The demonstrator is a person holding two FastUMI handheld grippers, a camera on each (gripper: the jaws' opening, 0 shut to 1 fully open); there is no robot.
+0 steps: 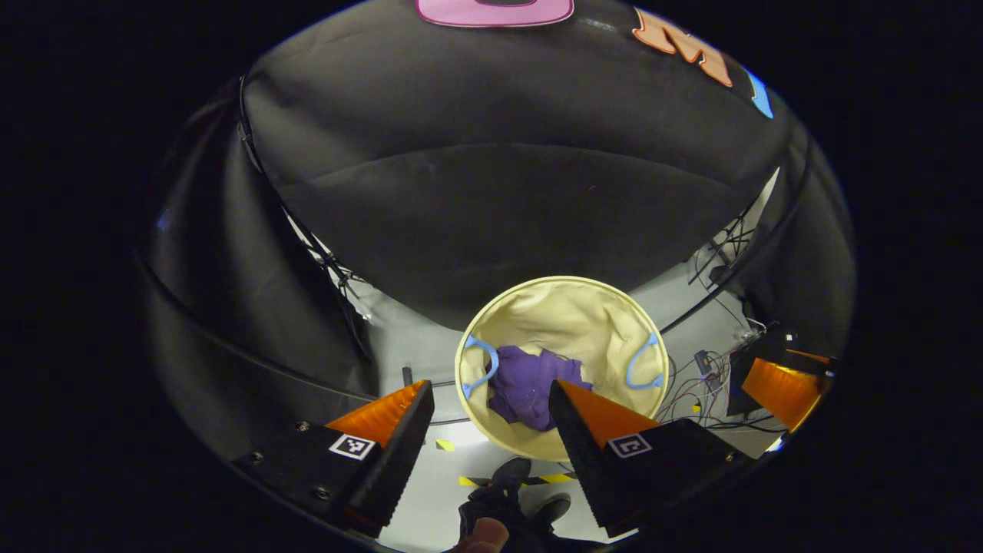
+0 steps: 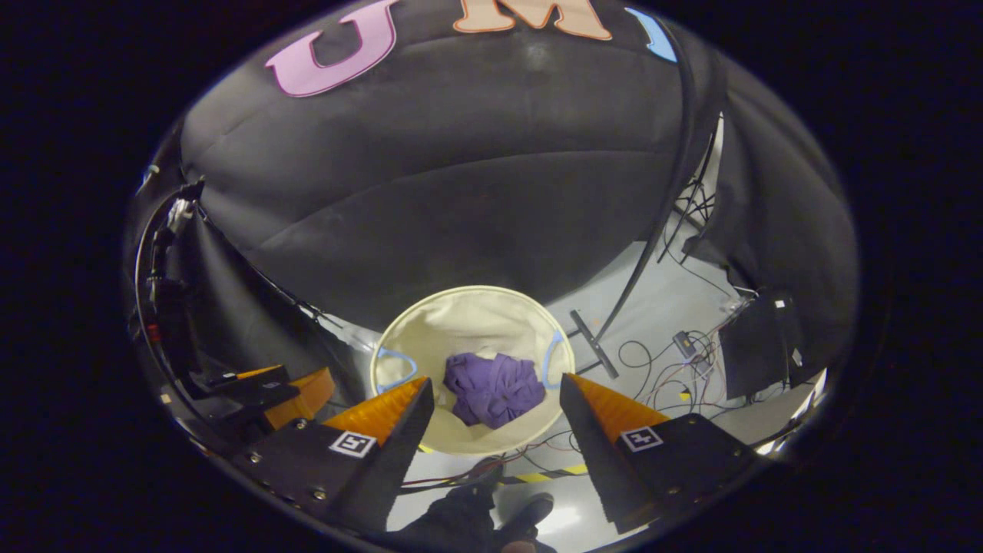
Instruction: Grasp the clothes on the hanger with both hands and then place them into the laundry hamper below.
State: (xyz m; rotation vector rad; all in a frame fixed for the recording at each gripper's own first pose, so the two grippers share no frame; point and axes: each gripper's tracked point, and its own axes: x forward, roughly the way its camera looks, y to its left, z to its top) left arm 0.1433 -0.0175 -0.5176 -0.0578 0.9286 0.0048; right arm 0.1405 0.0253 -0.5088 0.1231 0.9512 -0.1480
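Both tools hovering agape, gripping nothing: left tool (image 1: 488, 415), right tool (image 2: 495, 411). Clothes (image 1: 530, 384) lying bunched inside hamper (image 1: 564, 303), directly below and ahead; neither tool appearing nearer, apparently.

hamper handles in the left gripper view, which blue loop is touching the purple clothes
The left-hand blue handle; the purple clothes lie against it, while the right-hand handle is clear.
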